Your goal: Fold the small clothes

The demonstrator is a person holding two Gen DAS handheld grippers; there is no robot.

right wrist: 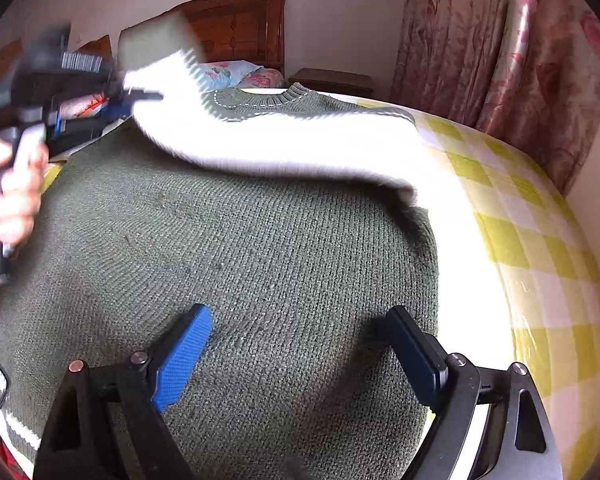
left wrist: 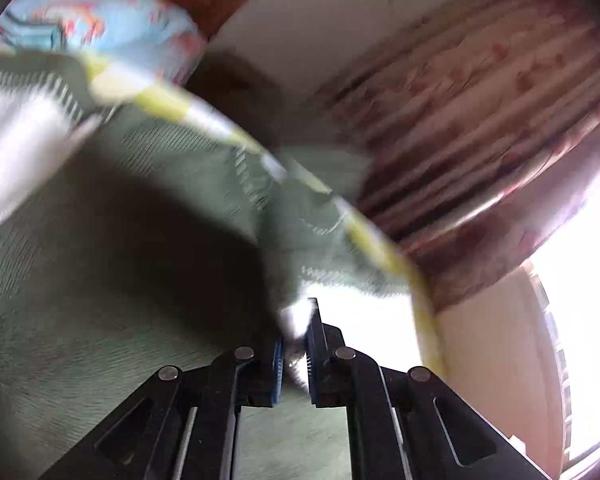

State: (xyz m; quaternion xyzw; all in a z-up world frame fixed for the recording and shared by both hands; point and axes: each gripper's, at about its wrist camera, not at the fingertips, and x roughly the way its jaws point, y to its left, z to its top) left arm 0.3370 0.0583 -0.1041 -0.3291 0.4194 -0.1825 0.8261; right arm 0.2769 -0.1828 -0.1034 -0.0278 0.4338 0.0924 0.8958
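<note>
Currently a sleeve fold, judging by the layout. Green knit sweater (right wrist: 240, 248) lies flat on the bed (right wrist: 540, 240), collar toward the headboard end, body well in from the checked right edge. Left gripper (left wrist: 296, 344), fingers pinched nearly closed on the white sleeve (right wrist: 284, 144) near its cuff, carries it raised across the chest; the view is blurred. Right gripper (right wrist: 300, 344) hovers low over the hem end, fingers spread wide, holding nothing. To do it well, probably: lay the sleeve straight across the chest, keep the cuff inside the body outline, and let the right fingers press the body down so the knit doesn't drag.
</note>
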